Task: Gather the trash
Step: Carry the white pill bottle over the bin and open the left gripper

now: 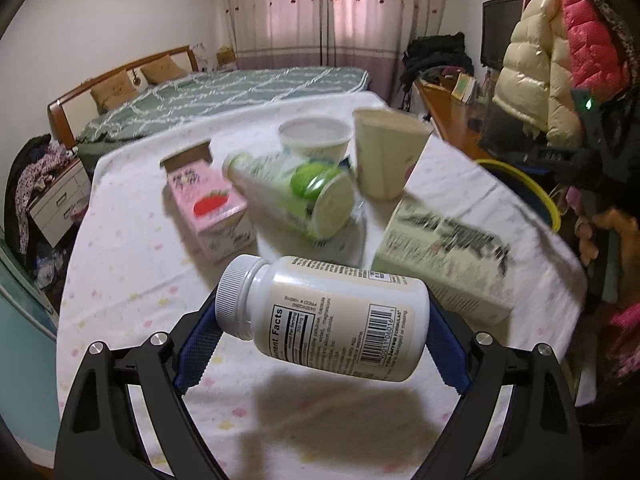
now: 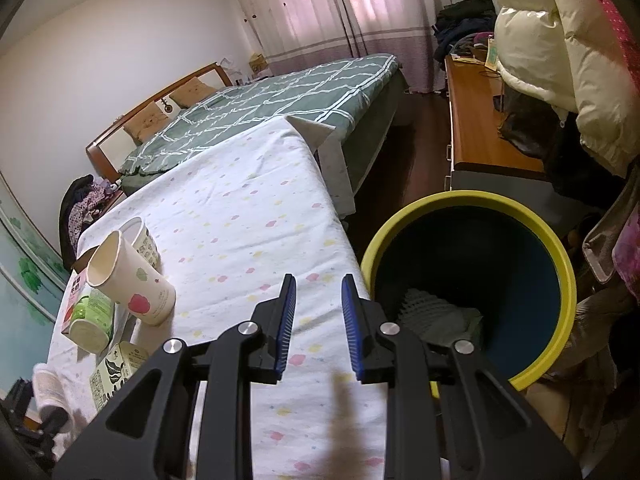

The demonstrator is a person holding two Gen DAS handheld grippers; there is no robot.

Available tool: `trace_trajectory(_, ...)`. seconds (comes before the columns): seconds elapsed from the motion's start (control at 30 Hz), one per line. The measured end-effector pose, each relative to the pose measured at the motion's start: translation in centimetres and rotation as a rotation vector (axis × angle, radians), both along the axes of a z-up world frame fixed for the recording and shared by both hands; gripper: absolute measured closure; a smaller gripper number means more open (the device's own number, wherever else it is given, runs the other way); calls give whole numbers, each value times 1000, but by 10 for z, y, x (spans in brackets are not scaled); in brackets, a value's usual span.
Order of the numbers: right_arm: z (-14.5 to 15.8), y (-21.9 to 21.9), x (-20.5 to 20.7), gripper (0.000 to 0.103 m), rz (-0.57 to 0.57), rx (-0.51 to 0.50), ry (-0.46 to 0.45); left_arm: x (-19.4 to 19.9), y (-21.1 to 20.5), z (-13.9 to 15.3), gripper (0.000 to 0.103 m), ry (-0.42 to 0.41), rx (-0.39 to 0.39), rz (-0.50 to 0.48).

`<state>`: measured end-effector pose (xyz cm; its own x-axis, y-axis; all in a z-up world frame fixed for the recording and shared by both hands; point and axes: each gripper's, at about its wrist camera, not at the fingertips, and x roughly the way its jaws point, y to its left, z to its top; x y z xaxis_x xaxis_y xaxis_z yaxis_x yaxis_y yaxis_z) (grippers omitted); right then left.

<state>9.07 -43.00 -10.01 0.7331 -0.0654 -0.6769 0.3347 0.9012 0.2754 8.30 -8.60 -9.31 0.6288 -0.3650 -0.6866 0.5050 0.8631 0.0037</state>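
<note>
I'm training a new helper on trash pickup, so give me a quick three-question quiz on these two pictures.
1. What does the left gripper hold? A) sock B) bottle C) spoon
2. True or false: the right gripper is holding something.
3. Fill in: the bin has a ___ rim.

Key: 1 B. 2 False: nothing is between its pads. 3 Yellow.
</note>
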Motion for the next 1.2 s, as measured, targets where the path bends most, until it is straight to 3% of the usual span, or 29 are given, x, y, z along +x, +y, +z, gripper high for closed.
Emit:
trace_trajectory(0.23, -2, -22, -15, 80, -55, -20, 4, 4, -40, 31, 14, -27, -56, -55)
trace_trajectory(0.53, -3, -68, -53, 80, -183, -55, 6, 27, -132, 45, 14, 14, -105, -149)
trace_trajectory(0.93, -7, -122, -106, 69, -324, -83, 26, 40, -279, 31, 14, 89, -52, -253)
trace_trajectory(1.2, -12, -138, -121, 64, -348, -84, 35, 50, -347, 4, 14, 128, 30, -245)
